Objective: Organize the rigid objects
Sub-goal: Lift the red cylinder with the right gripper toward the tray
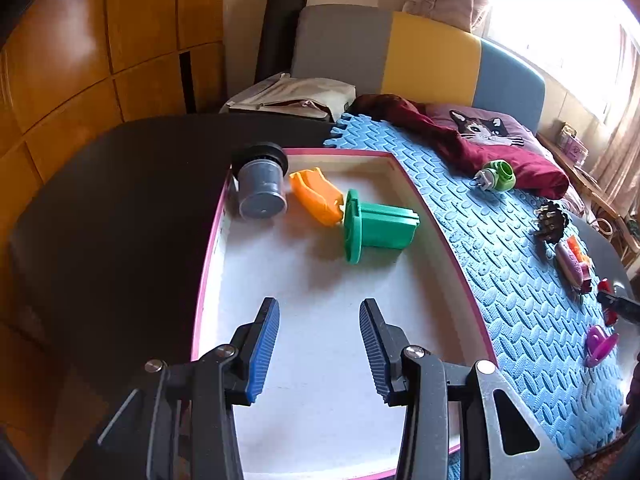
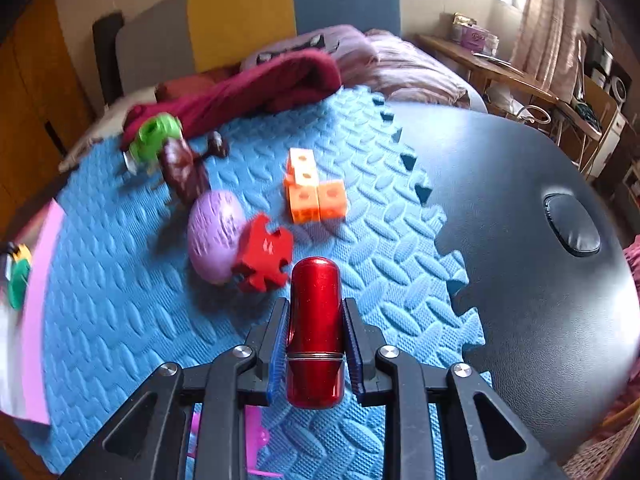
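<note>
glossy red metal cylinder clamped between ribbed jaws, embossed blue foam mat

Between the right jaws, the red capsule gleams like glossy lacquered metal. Beyond them lies a blue foam mat, embossed and matt, on smooth black leatherette. Ahead of the left jaws, a matt green plastic piece.

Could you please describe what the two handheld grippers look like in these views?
Both look alike. The left gripper and right gripper have black angular linkage arms with triangular cut-outs, joined by round silver pivot bolts. Their fingers are black, faced with blue ribbed pads. No cables, markings or sleeves are visible.
</note>
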The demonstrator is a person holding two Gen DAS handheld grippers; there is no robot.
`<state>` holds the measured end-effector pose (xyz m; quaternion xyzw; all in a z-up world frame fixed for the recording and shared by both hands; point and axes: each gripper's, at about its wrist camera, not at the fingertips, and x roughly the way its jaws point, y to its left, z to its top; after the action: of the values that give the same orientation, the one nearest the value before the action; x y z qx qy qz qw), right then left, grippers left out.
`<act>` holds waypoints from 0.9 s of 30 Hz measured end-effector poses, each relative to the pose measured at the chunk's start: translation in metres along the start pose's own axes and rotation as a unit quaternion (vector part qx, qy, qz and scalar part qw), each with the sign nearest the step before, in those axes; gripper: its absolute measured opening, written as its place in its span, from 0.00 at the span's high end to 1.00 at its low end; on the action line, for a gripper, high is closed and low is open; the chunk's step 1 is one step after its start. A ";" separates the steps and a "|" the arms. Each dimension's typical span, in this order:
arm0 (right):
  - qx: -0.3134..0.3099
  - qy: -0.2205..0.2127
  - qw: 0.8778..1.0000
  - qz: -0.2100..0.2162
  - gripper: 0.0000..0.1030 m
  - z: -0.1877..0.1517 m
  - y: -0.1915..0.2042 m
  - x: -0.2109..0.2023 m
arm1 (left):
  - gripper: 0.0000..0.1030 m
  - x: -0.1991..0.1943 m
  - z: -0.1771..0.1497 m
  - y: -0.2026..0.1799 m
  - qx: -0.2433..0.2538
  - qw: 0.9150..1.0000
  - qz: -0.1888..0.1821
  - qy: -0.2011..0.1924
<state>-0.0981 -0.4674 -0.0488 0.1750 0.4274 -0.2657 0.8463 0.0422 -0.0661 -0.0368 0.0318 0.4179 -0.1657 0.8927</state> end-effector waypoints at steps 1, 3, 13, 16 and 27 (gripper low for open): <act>-0.001 -0.009 1.000 0.003 0.75 0.001 0.001 -0.003 | 0.59 0.000 -0.001 0.001 -0.002 1.000 0.001 0.001; -0.003 -0.022 1.000 0.014 0.75 0.002 0.003 -0.008 | 0.59 0.001 -0.001 0.002 -0.003 1.000 0.001 0.001; -0.034 -0.071 0.995 0.065 0.76 0.004 0.023 -0.028 | 0.59 -0.005 -0.003 0.011 -0.008 1.000 0.010 -0.006; -0.045 -0.070 0.993 0.080 0.75 0.002 0.034 -0.032 | 0.58 -0.007 -0.003 0.015 -0.008 1.000 0.016 -0.009; -0.138 -0.035 0.970 0.198 0.76 -0.020 0.155 -0.045 | 0.58 -0.009 -0.008 0.033 -0.027 0.999 0.019 -0.008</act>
<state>-0.0402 -0.3199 -0.0125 0.1281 0.3871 -0.0375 0.9123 0.0418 -0.0314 -0.0378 0.0147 0.4148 -0.1378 0.8993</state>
